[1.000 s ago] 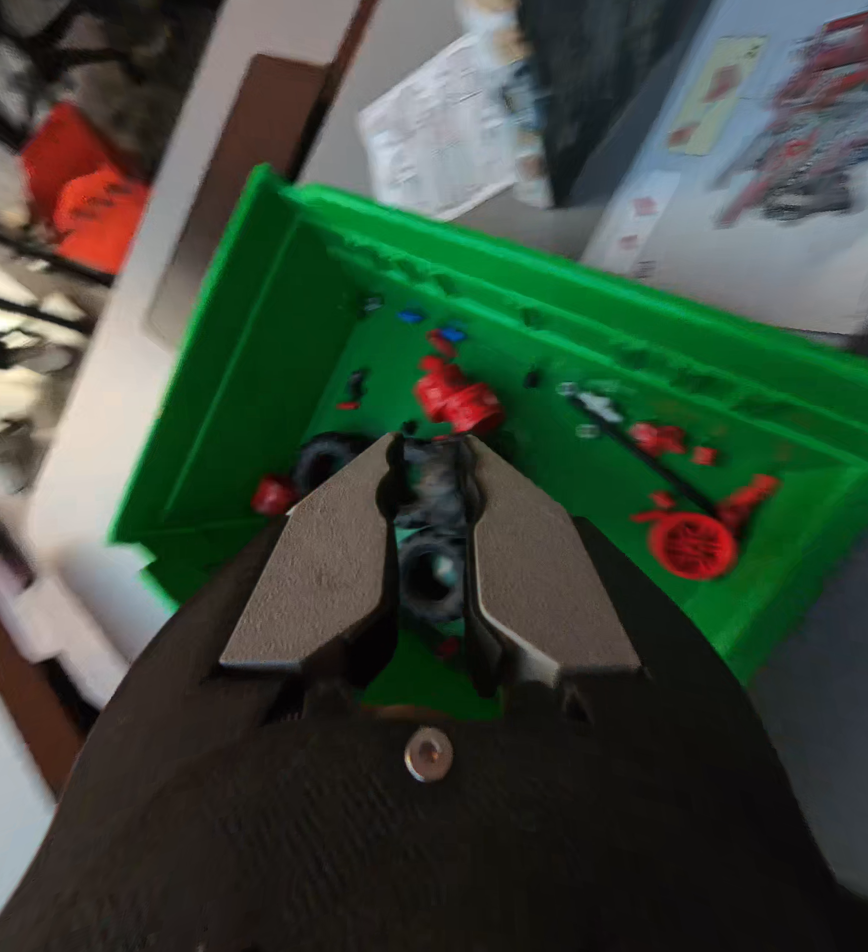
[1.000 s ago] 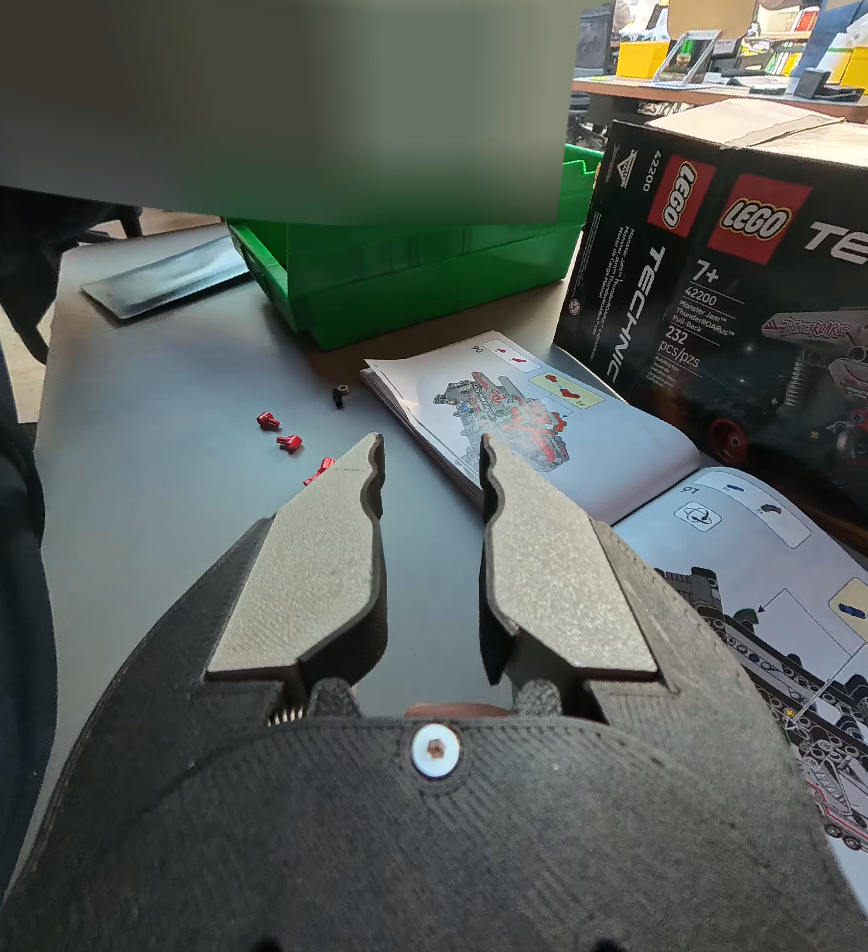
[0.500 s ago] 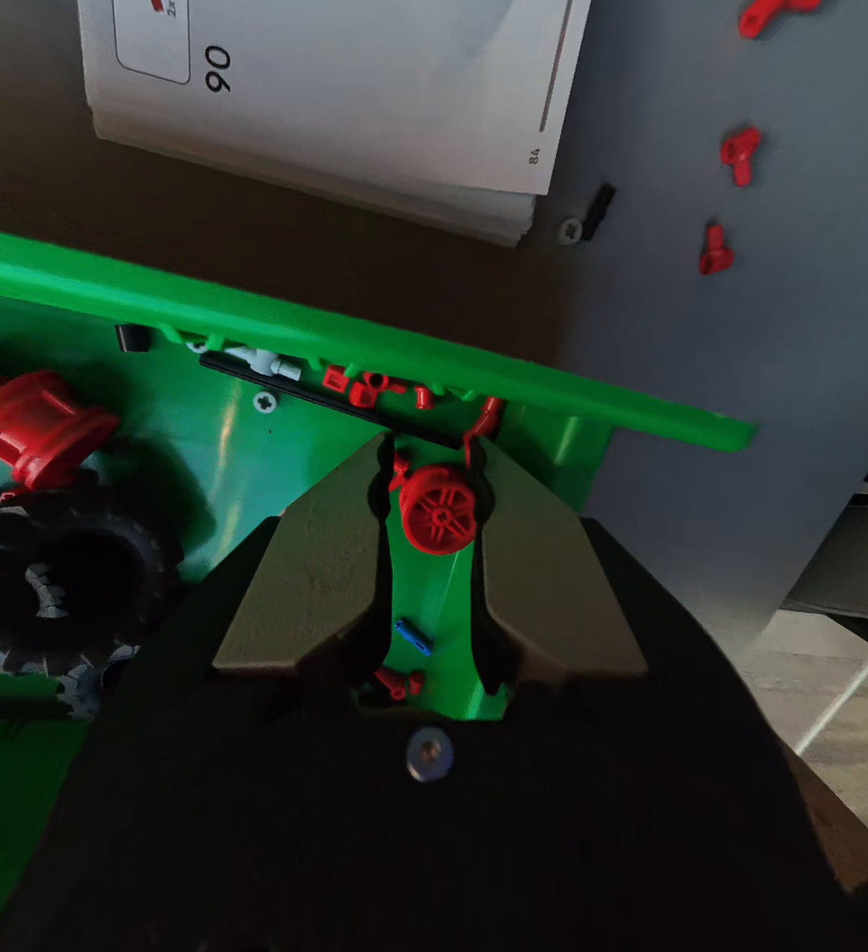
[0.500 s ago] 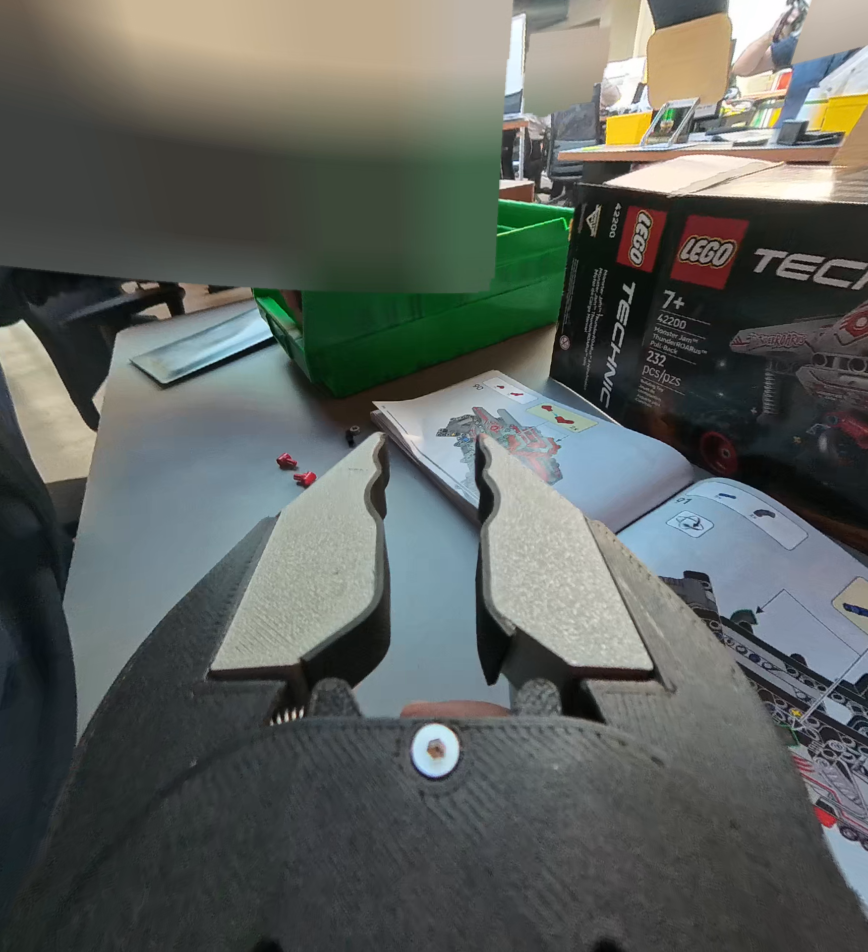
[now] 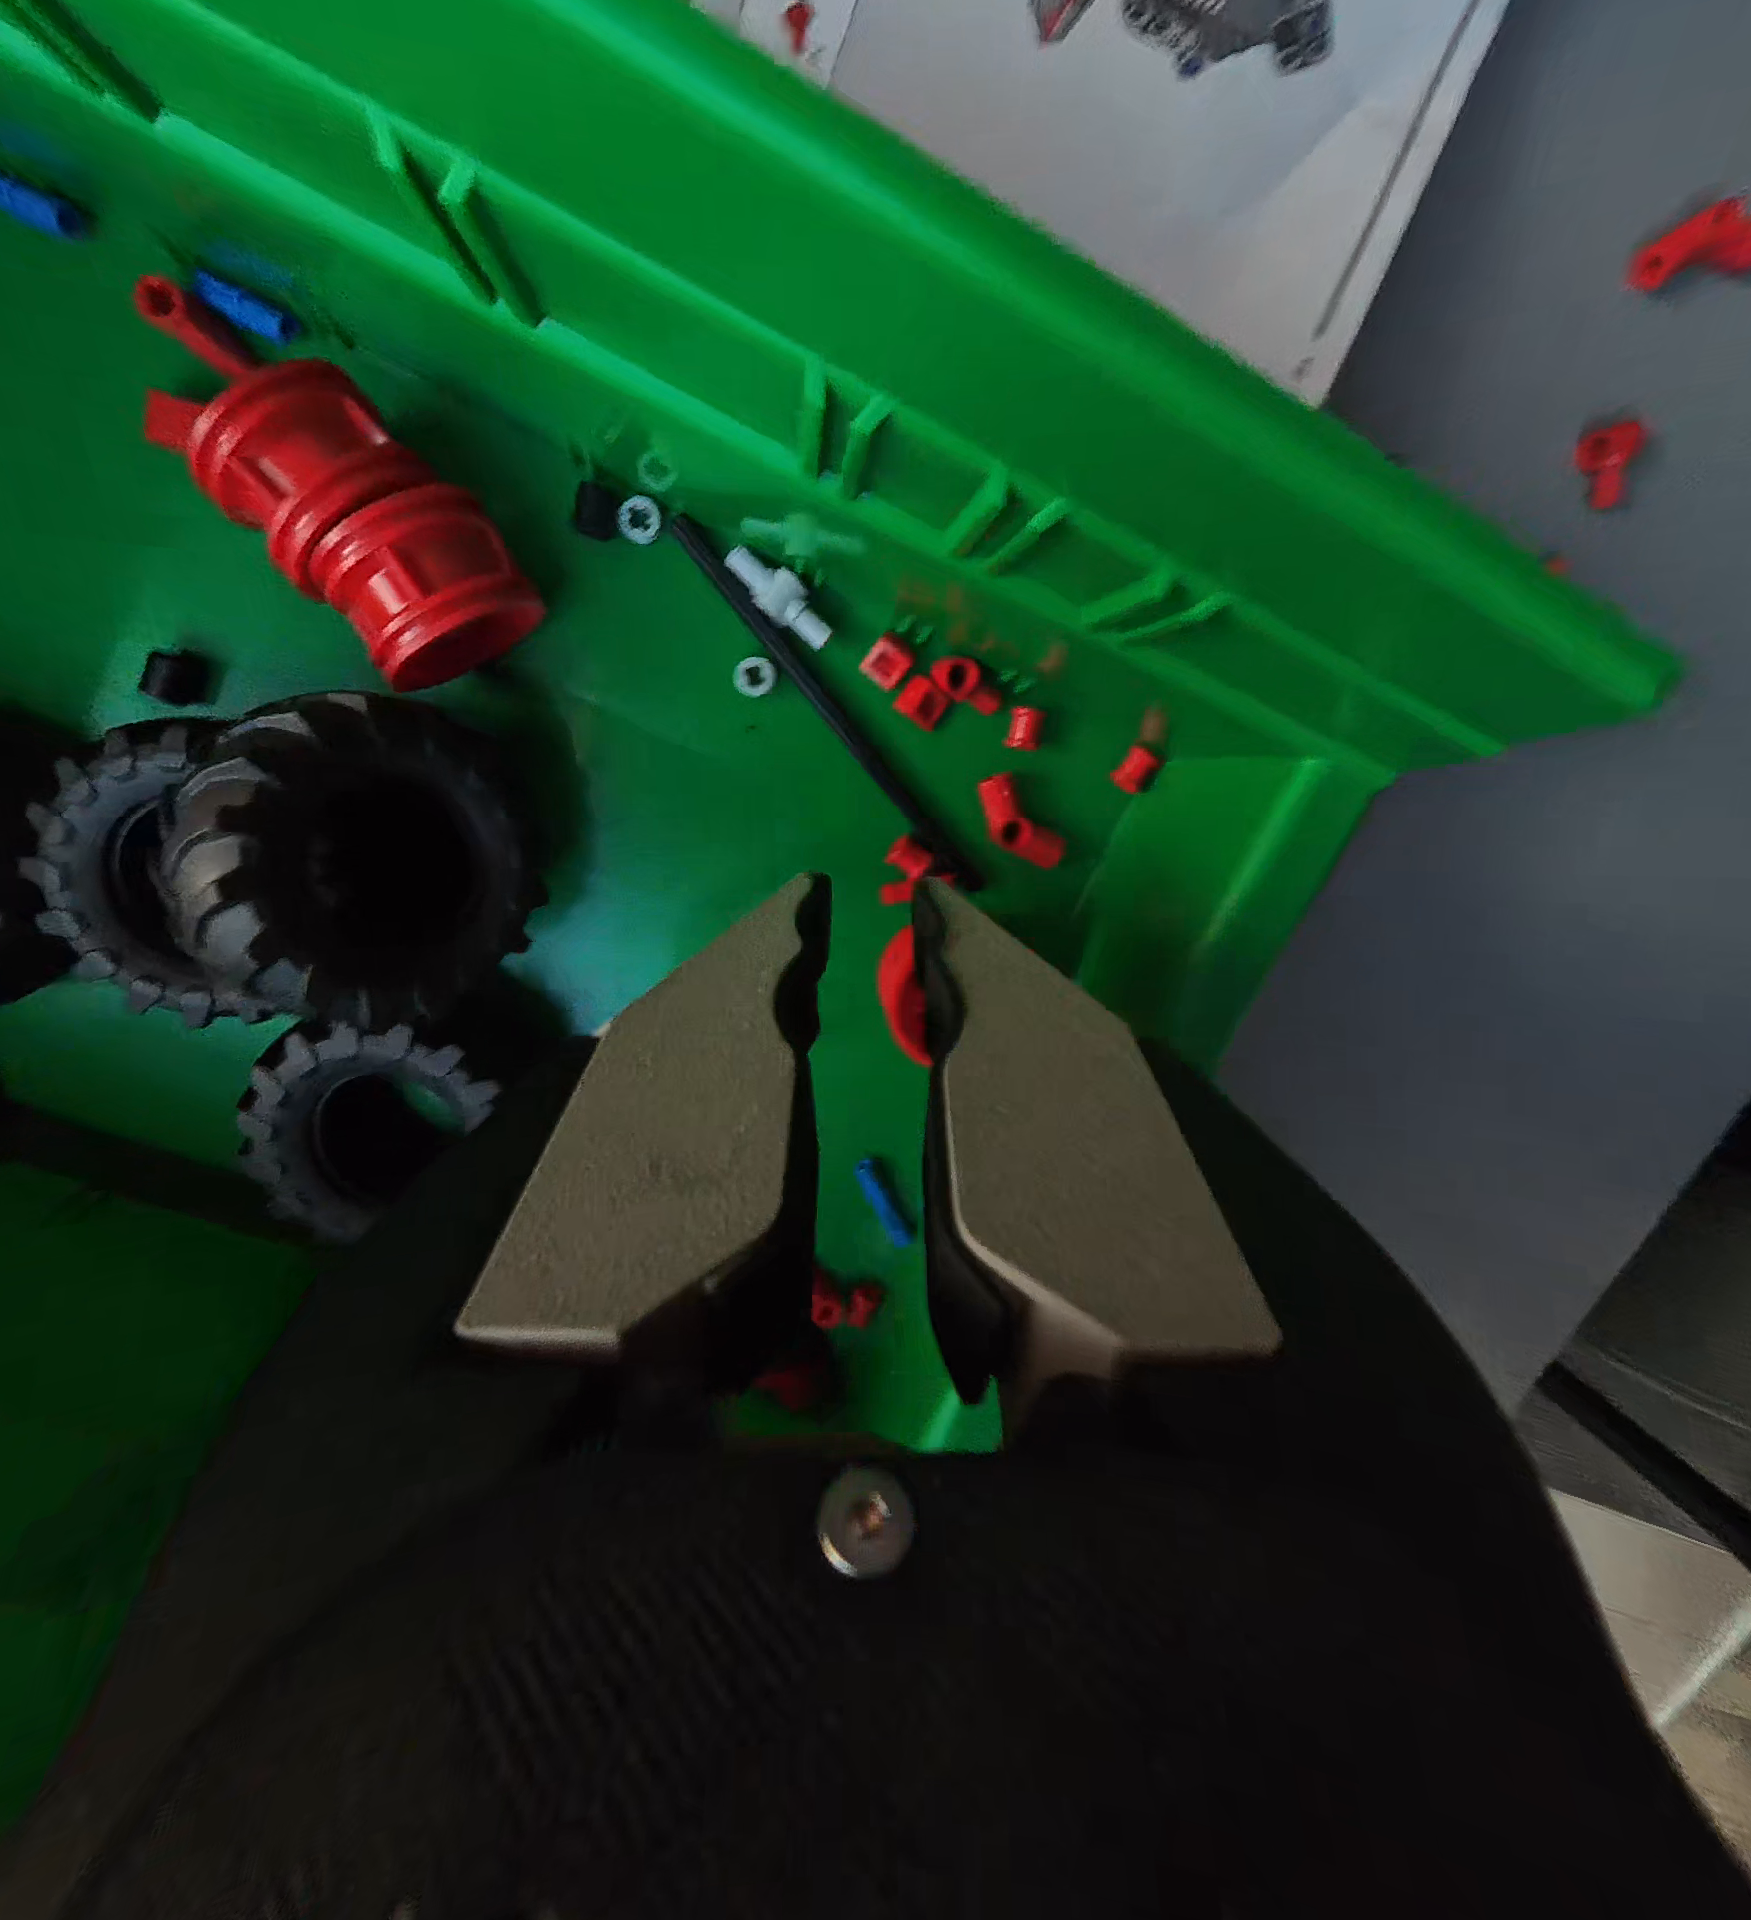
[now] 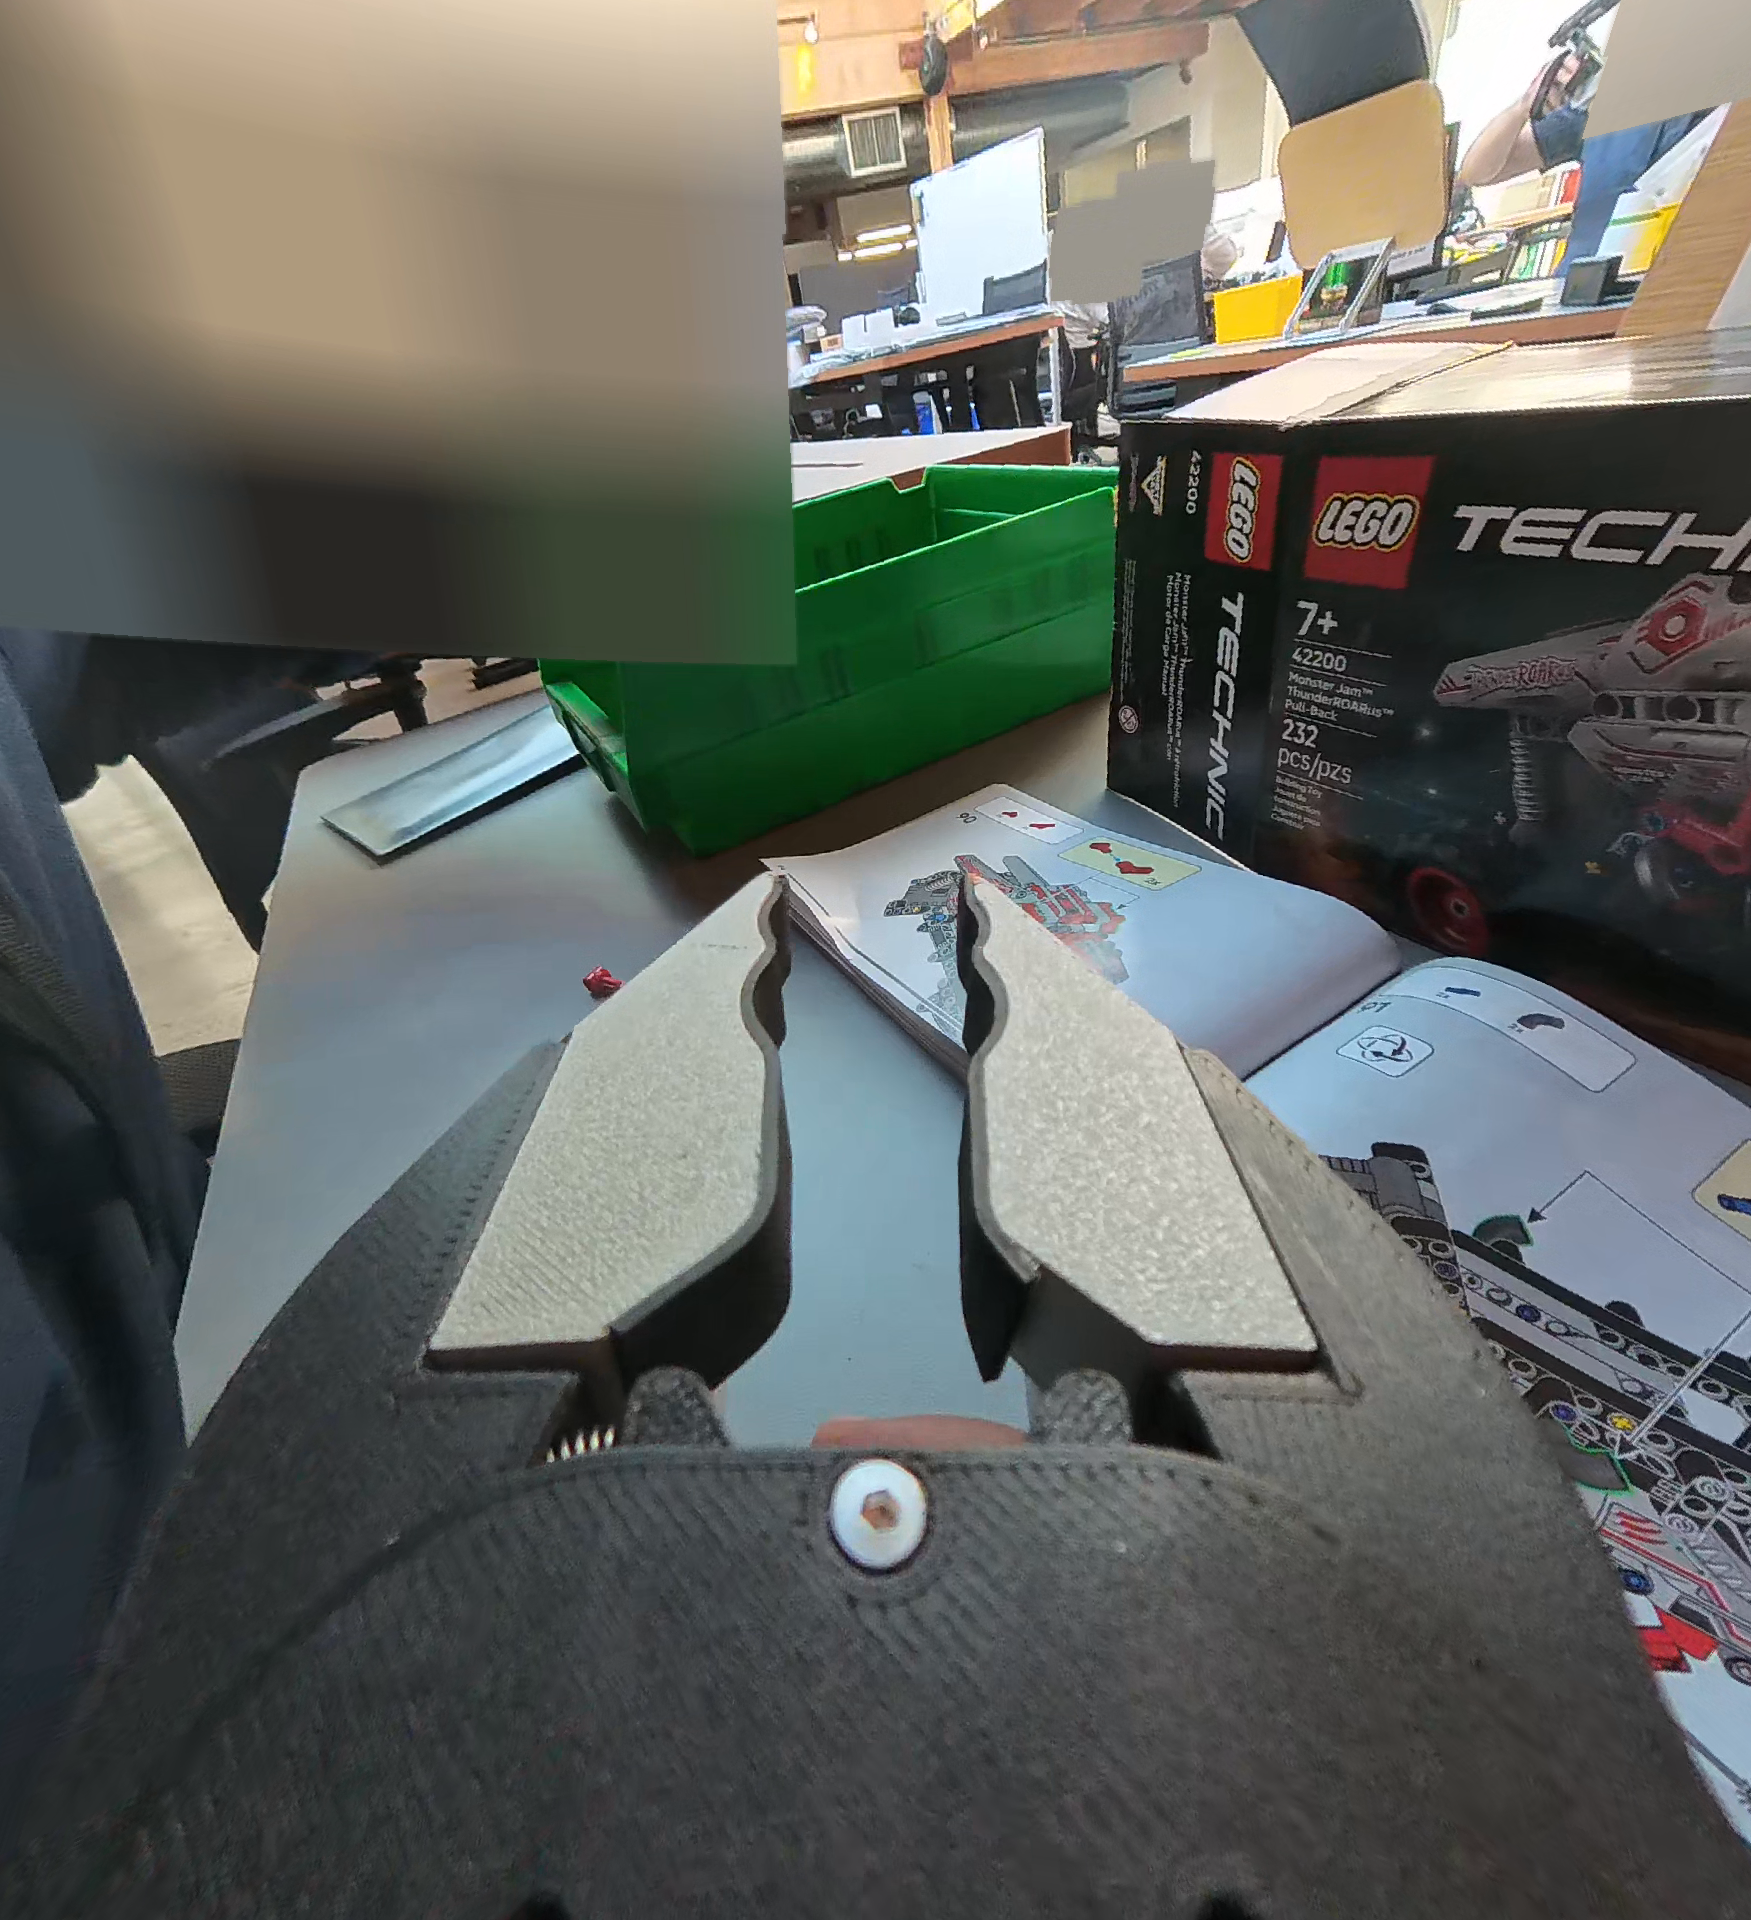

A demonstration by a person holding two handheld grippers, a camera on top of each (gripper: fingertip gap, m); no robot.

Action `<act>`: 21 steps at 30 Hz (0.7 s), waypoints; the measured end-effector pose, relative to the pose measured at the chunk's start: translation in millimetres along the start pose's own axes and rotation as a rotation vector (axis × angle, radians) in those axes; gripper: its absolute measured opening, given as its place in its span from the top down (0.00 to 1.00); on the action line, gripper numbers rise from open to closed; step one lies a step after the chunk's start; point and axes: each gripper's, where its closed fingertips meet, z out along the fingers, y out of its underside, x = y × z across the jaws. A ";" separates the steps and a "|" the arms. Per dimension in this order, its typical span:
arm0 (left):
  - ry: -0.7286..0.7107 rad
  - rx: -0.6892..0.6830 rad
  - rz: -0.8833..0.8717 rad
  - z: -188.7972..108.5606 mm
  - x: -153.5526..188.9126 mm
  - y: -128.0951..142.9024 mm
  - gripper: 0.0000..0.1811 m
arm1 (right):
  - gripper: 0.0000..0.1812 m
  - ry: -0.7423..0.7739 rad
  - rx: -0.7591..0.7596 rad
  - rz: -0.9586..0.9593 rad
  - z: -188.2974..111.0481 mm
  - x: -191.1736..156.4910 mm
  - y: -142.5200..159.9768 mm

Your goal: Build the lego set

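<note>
My left gripper (image 5: 871, 896) is open and empty, and hangs over the near corner of the green bin (image 5: 954, 343). A red wheel hub (image 5: 900, 997) lies on the bin floor just below the tips, half hidden behind the right finger. Small red connectors (image 5: 954, 688), a black axle (image 5: 809, 681), a blue pin (image 5: 881, 1200), a red barrel-shaped piece (image 5: 362, 520) and black tyres (image 5: 331, 862) lie in the bin. My right gripper (image 6: 871, 899) is open and empty, low over the grey table (image 6: 414, 1039), pointing at the open instruction booklet (image 6: 1266, 935).
Two red pieces (image 5: 1702, 244) (image 5: 1609, 457) lie on the table outside the bin; one red piece (image 6: 601, 979) shows left of my right gripper. The set's box (image 6: 1473, 675) stands at the right behind the booklet. A dark flat strip (image 6: 455, 779) lies beside the bin (image 6: 850, 717). One gripper's finger ends stand about 30 cm off the other's. The blue pin (image 5: 881, 1200) is closer to my left gripper, around 9 cm from its tips; the right tips are 35 cm off.
My left gripper swung over the bin and now looks along its wall; the red wheel hub went from between the fingers to behind the right one. My right gripper dropped lower and tilted up.
</note>
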 end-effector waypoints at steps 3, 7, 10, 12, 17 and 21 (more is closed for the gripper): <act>0.053 -0.003 0.034 8.5 21.9 -5.3 0.93 | 0.84 -0.002 -0.001 0.001 0.0 -0.2 0.0; 0.035 -0.076 0.068 24.2 27.6 -2.3 0.96 | 0.84 -0.005 0.006 0.003 -0.6 -0.4 -0.7; 0.027 -0.115 0.046 28.6 24.5 0.2 0.96 | 0.85 -0.005 0.012 0.003 -1.4 -0.5 -1.6; 0.026 -0.108 0.050 29.7 25.2 -2.2 0.97 | 0.85 -0.006 0.016 0.003 -1.9 -0.7 -2.0; -0.037 -0.125 0.079 25.8 15.9 2.9 0.98 | 0.85 -0.016 0.023 0.007 -2.7 -1.8 -3.1; -0.103 -0.014 0.033 -7.4 8.3 -10.6 0.98 | 0.86 -0.029 0.023 0.002 -2.4 -4.3 -3.2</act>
